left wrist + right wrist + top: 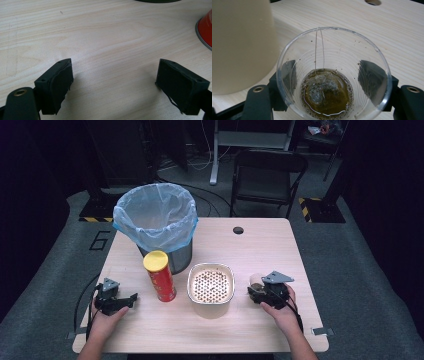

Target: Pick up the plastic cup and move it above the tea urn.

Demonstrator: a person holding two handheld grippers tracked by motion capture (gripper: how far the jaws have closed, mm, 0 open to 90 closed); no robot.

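Numeral 6 on floor [100, 241]

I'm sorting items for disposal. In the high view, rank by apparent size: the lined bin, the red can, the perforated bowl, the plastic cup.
1. Grey bin with blue liner
2. White perforated bowl and red yellow-lidded can: alike, unranked
3. Clear plastic cup, partly hidden

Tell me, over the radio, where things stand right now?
Left gripper open, empty, on table. Right gripper straddles clear cup holding teabag in brown liquid. Strainer bowl close beside the cup.
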